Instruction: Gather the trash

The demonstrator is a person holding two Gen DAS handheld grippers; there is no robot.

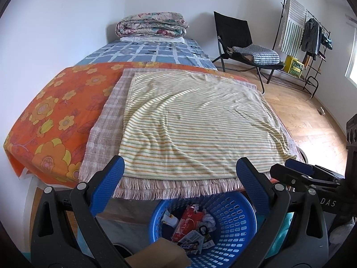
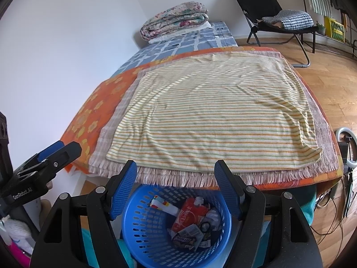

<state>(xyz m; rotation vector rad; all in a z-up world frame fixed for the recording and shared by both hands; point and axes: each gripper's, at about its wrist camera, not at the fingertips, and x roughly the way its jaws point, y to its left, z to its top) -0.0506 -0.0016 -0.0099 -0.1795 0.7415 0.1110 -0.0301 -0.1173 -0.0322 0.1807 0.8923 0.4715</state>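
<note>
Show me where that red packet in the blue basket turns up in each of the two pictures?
Left wrist view: the red packet lies near the bottom centre, inside the blue basket, left of its middle.
Right wrist view: the red packet lies low and central, in the blue basket, right of its middle.
Shared landmark: the striped cloth on the bed, its fringed edge just above the basket.

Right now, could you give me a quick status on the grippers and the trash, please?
Left gripper open, empty. Right gripper open, empty. Wrappers in blue basket at bed's foot. Striped cloth shows no trash; nothing in the way.
</note>
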